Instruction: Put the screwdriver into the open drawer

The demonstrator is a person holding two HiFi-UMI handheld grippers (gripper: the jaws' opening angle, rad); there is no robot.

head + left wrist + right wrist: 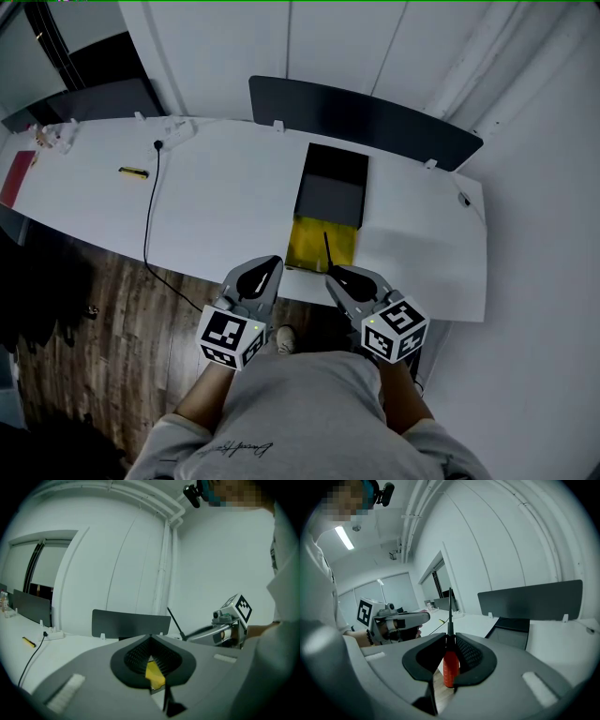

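White walls (216, 56) rise behind a long white worktop (234, 187); a dark divider panel (366, 117) stands along its far edge; dark wood-plank floor (103, 319) lies below; pipes (164, 564) climb the corner; a ceiling strip light (344, 537) glows.

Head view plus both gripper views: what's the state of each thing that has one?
drawer: open, screwdriver not in it yet.
screwdriver: clamped in the right gripper, shaft pointing forward over the drawer.
right gripper: shut on the screwdriver.
left gripper: jaws together, holding nothing.
black cable: lying on the desk, hanging over its front edge.
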